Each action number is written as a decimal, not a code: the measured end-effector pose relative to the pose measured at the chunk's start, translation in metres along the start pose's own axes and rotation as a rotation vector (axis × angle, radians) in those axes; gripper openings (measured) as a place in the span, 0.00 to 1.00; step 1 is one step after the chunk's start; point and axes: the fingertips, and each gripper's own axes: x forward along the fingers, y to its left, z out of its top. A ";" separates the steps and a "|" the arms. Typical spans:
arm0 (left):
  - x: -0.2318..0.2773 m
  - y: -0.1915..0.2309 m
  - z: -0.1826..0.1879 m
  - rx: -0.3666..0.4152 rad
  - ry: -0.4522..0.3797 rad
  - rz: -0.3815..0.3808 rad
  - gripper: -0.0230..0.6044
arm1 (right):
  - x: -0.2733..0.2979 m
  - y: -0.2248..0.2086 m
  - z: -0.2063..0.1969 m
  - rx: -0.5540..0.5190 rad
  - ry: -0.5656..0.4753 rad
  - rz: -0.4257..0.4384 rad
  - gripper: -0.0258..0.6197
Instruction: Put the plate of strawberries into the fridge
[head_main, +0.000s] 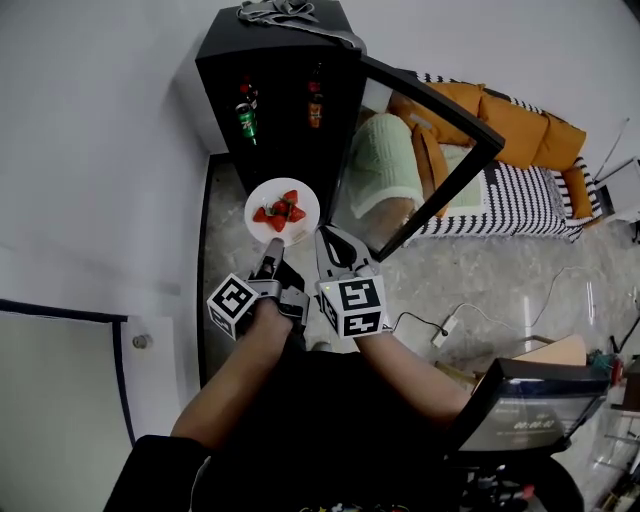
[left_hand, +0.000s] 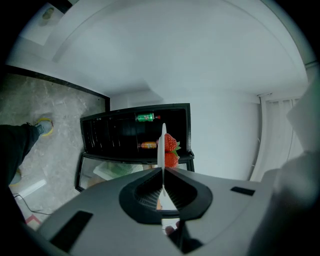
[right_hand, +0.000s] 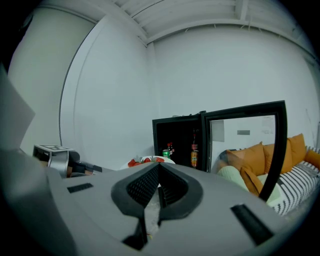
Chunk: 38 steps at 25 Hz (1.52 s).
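The plate (head_main: 258, 195) of strawberries (head_main: 280, 212) hangs just in front of the open fridge (head_main: 280, 110), whose dark shelves lie at the plate's 12 o'clock. The left gripper (head_main: 271, 252) clamps the rim at 6 o'clock, so the likely push is straight ahead. The right gripper (head_main: 334, 246), at 4 o'clock, is closed on nothing.

Glossy white plate (head_main: 308, 200), reflective glass fridge door (head_main: 420, 150), polished stone floor (head_main: 500, 280)

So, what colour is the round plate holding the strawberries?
The round plate is white, clearest in head view.
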 end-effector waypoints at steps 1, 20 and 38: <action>0.009 0.000 0.005 0.002 0.007 0.005 0.06 | 0.010 -0.002 0.002 0.000 0.004 -0.002 0.05; 0.098 0.018 0.069 0.012 0.067 0.076 0.06 | 0.125 -0.026 0.009 0.008 0.038 -0.044 0.05; 0.195 0.018 0.148 -0.004 0.216 0.103 0.06 | 0.250 -0.036 0.033 0.043 0.089 -0.163 0.05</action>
